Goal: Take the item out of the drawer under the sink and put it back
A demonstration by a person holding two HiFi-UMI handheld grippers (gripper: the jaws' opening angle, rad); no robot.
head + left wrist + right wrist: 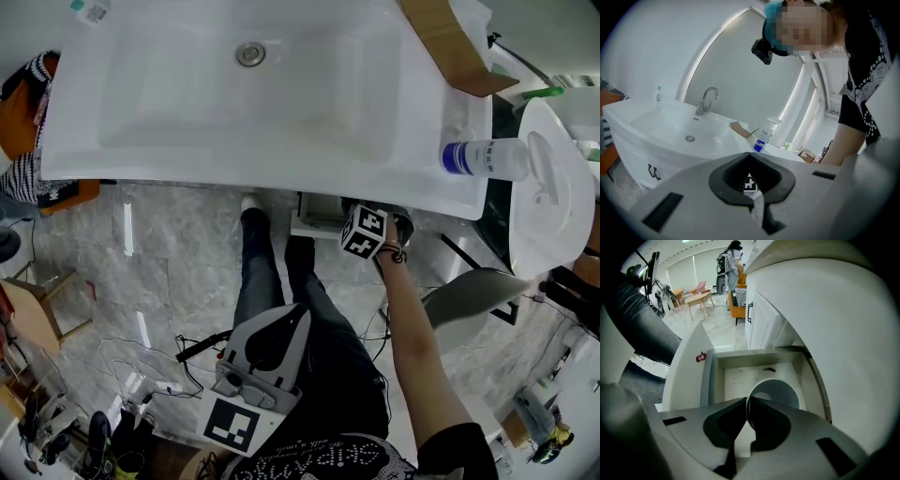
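Observation:
In the right gripper view the drawer (738,375) under the sink stands pulled out. A white cup (782,389) hangs over its floor, mouth towards the camera. My right gripper (747,400) is shut on the cup's rim, pointing steeply down. In the head view only that gripper's marker cube (364,232) and the forearm show below the sink's front edge, with a part of the drawer (314,221) beside them. My left gripper (302,311) is held low over the person's legs, its jaws shut (749,154) with nothing in them.
The white sink (187,122) overhangs the drawer. On its right rim lie a blue-labelled bottle (483,157) and a piece of cardboard (450,42). A white toilet (553,187) stands to the right. Cables (141,356) lie on the marble floor at left.

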